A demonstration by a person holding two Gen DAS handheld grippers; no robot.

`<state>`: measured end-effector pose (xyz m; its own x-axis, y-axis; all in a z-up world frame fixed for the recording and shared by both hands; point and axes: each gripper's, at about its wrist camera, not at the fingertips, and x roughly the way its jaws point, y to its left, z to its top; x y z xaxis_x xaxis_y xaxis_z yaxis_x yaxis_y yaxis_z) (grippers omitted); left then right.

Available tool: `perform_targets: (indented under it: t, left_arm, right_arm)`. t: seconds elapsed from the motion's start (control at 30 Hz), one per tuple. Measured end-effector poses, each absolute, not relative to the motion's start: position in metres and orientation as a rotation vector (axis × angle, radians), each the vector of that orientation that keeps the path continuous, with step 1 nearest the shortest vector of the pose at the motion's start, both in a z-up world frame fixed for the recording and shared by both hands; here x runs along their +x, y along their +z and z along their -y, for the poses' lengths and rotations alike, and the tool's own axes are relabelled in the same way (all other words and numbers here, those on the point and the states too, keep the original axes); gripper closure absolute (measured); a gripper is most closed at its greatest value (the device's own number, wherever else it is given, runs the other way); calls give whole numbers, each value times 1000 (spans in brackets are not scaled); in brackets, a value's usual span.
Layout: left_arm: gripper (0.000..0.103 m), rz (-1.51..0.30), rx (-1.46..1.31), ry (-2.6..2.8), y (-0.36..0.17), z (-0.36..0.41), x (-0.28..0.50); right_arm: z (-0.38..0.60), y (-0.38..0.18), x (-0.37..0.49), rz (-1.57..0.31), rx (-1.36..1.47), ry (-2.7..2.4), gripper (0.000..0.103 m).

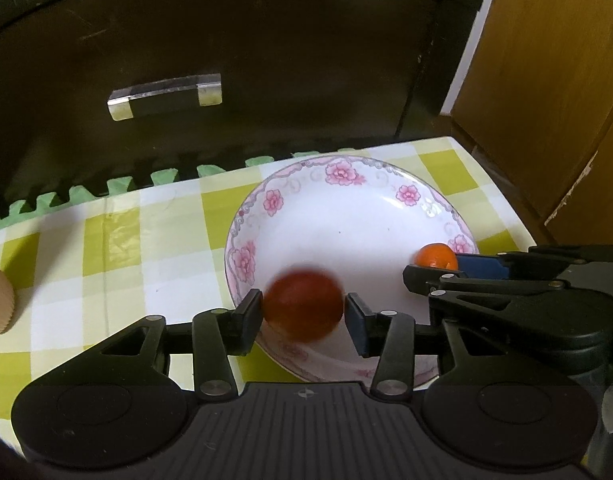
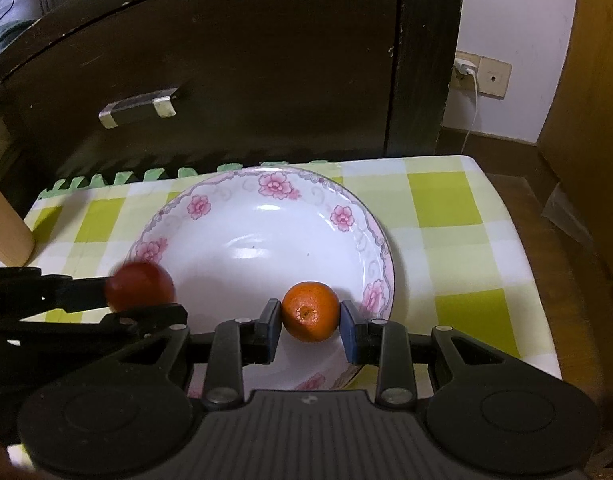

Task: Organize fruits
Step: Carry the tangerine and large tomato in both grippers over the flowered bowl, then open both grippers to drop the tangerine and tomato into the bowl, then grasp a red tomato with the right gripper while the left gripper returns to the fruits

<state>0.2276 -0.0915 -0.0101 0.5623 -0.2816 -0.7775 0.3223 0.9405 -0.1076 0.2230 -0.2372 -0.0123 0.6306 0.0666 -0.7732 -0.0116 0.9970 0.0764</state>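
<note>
The floral bowl (image 2: 266,240) sits mid-tablecloth (image 2: 458,208), clearly the drop spot, so both fruits hang over its near side. The left gripper (image 1: 304,312) has the blurry red fruit (image 1: 303,305) between its jaws; there's a sliver of gap, maybe letting go. The right gripper (image 2: 310,320) pinches the orange (image 2: 311,311) snugly.

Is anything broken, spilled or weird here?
Nothing spilled or broken. Only the red fruit looks smeared between the left gripper fingers over the flowered bowl; that looks like motion blur. The orange looks sharp.
</note>
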Motion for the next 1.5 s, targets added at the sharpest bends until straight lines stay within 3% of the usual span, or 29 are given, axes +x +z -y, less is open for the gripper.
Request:
perform_targets:
  t: [0.23,0.33,0.67,1.07,1.5]
  left_arm:
    - [38,-902,55,-340,-8,90,227]
    - [34,-897,47,-335,-1,84,223]
    - [28,-830,68,-319,43,66,178]
    - [26,-827,25,-289,59,26,139]
    - [26,-897,21,-243,41,-14,115]
  right_arm:
    - [239,-10,222,-881,79,45,71]
    - [238,-3,218,-870,76,51,65]
    - [224,41,176,-791,72,58,61]
    - [213,65,128,-773,134,51,60]
    - [153,31,99,-890,29,167,60]
